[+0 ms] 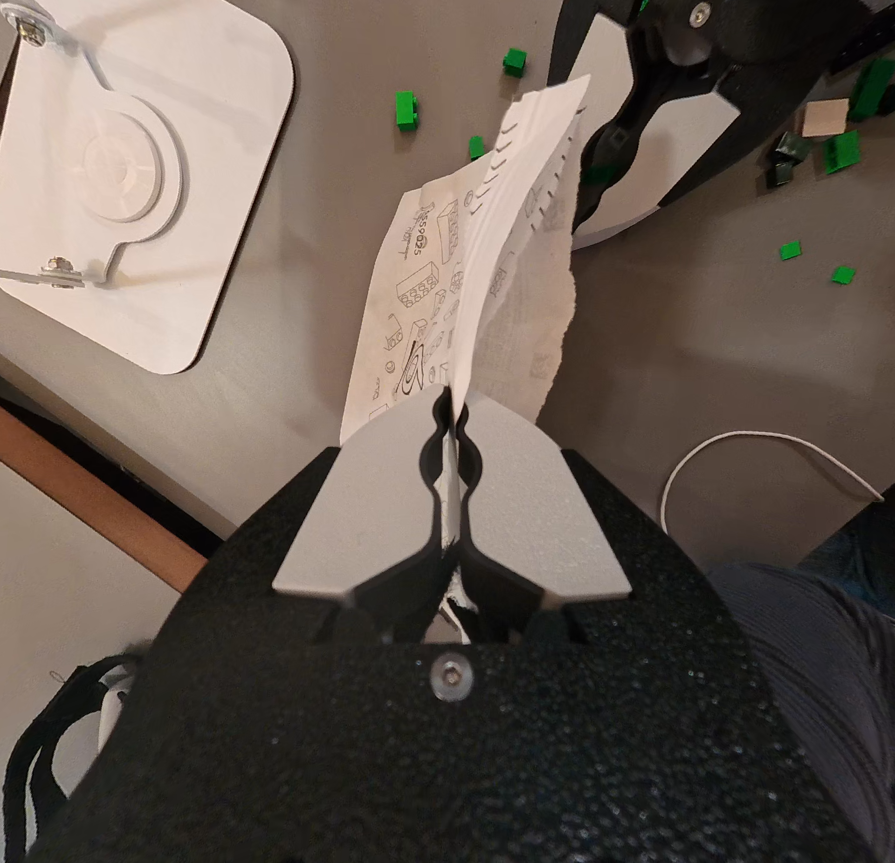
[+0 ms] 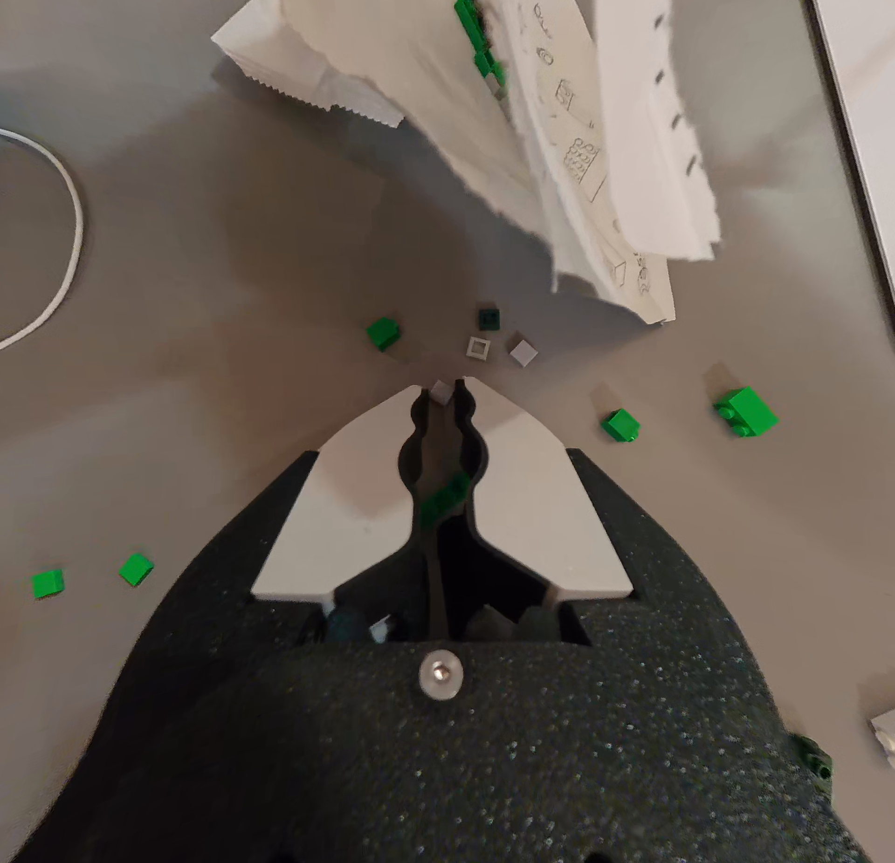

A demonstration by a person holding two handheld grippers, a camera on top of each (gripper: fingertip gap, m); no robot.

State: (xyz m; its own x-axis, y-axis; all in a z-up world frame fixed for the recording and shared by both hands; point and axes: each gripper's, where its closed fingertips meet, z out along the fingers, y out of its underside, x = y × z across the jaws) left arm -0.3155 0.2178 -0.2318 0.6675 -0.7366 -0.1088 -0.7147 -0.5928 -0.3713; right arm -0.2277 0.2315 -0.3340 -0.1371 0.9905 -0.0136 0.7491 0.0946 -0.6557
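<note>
Right claw (image 2: 443,389) low over the grey tabletop (image 2: 242,259), fingers nearly together, a small grey cube (image 2: 441,392) between the tips; contact unclear. Just ahead: a dark green stud piece (image 2: 488,319), a hollow white square piece (image 2: 478,347), a second grey cube (image 2: 523,353). Scattered green bricks (image 2: 746,411) to both sides. Torn white paper bag (image 2: 557,138) with line drawings above, more green pieces inside its opening. White cable (image 2: 72,239) curving at the left edge.
</note>
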